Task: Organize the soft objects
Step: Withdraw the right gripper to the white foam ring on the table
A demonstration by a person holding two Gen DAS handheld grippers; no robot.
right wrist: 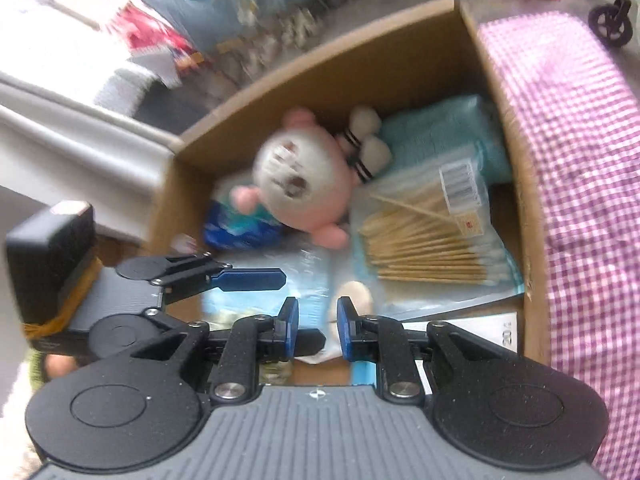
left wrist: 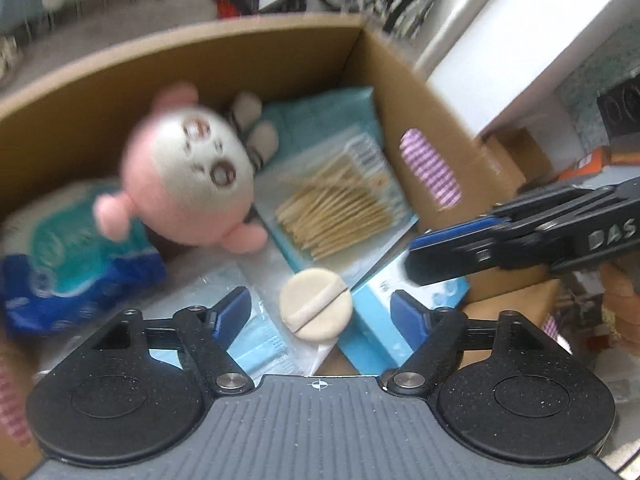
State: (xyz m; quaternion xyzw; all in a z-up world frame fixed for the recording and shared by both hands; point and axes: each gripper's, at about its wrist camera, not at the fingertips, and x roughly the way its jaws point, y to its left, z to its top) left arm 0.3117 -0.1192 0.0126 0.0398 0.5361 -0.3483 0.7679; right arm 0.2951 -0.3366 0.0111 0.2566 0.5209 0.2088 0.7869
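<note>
The left claw (left wrist: 320,312) hangs spread over the cardboard box (left wrist: 400,92), gripping nothing; the round powder puff (left wrist: 316,308) lies below, between its fingers. The pink plush toy (left wrist: 188,168) rests ahead of it, against the far wall (likely packed there for room). The right claw (right wrist: 318,328), nearly pressed together, pinches nothing.
</note>
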